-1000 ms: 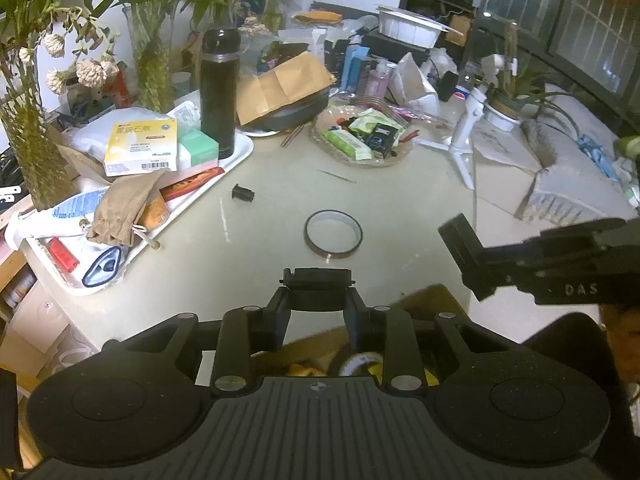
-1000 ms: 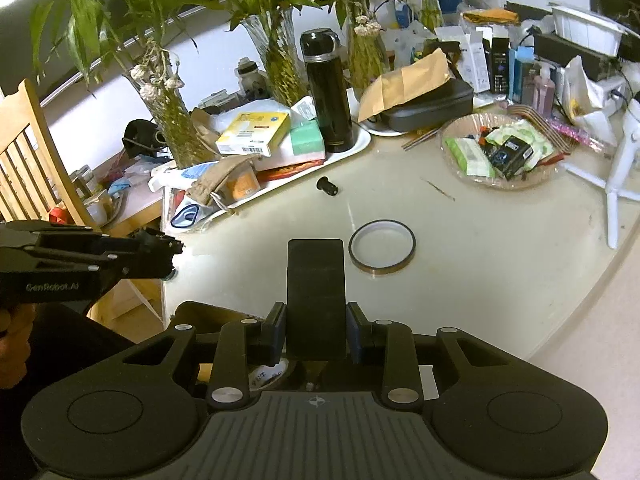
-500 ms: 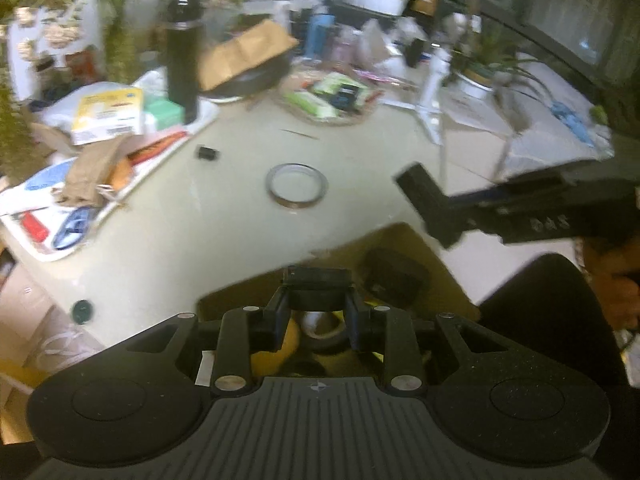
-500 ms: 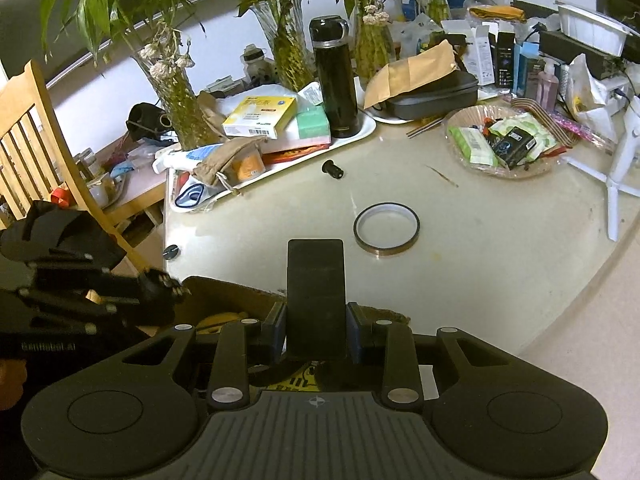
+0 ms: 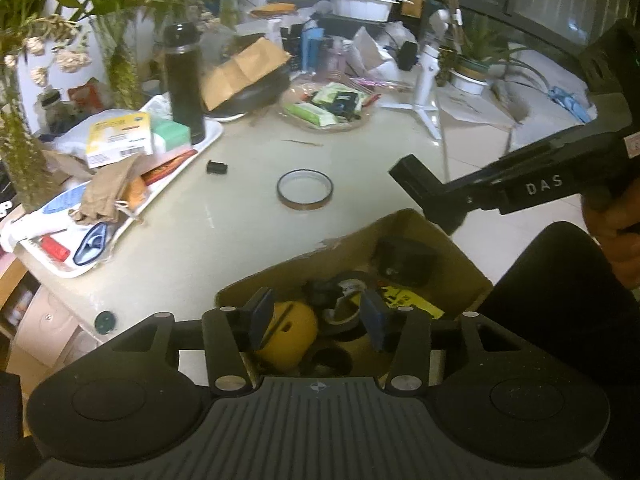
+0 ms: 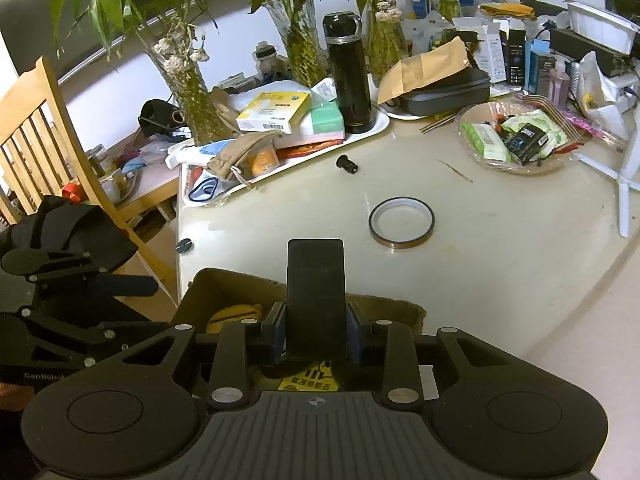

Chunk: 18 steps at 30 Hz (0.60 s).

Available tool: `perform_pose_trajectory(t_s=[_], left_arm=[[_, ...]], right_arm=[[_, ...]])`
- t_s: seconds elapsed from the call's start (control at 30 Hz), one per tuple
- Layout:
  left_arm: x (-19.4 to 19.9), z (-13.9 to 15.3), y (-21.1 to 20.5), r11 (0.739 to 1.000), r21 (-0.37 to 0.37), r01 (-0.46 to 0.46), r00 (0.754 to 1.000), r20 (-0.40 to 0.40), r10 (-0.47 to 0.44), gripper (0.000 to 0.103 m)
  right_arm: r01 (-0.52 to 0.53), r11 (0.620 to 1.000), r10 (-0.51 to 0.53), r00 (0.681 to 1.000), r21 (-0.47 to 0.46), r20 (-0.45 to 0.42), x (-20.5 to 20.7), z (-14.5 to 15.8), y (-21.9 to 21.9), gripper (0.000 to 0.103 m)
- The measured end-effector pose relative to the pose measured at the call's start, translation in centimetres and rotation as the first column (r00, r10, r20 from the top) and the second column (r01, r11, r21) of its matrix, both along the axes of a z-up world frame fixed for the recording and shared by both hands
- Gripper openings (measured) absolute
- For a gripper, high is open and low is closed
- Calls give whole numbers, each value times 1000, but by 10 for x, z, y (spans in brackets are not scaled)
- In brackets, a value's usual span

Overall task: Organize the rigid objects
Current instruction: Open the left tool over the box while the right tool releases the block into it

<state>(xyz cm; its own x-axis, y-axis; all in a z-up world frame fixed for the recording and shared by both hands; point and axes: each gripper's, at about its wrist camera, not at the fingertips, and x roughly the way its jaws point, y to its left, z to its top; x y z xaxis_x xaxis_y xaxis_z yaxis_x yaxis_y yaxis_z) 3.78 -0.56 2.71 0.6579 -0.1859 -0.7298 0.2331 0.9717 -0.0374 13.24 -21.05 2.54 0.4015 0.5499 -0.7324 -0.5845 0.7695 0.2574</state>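
Observation:
A brown cardboard box (image 5: 404, 222) stands at the table's near edge and holds a yellow object (image 5: 290, 332), a black block (image 5: 404, 260), a tape roll and a yellow label. My left gripper (image 5: 318, 320) is open and empty, low over the box. My right gripper (image 6: 316, 332) is shut on a flat black slab (image 6: 316, 292) and holds it upright over the box (image 6: 224, 286); the slab also shows in the left wrist view (image 5: 416, 184). A tape ring (image 6: 401, 227) and a small black cap (image 6: 347, 164) lie on the table.
A white tray (image 6: 382, 124) with a black flask (image 6: 350, 76), boxes and a brown pouch sits at the back left. A glass dish of packets (image 6: 516, 140) is at the back right, beside a white tripod (image 5: 424, 88). Plant vases line the back. A wooden chair (image 6: 36, 128) stands left.
My left gripper was shut on a black piece; it moved over the box and has opened, empty. My right gripper carried the slab nearer the box.

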Motion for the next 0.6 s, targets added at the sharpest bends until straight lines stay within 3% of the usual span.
perform_pose_trajectory(t_s=[0.6], left_arm=[[-2, -6, 10, 999, 32, -43, 999, 16, 43, 47]], right_arm=[[-24, 1000, 24, 999, -12, -27, 3, -6, 16, 34]])
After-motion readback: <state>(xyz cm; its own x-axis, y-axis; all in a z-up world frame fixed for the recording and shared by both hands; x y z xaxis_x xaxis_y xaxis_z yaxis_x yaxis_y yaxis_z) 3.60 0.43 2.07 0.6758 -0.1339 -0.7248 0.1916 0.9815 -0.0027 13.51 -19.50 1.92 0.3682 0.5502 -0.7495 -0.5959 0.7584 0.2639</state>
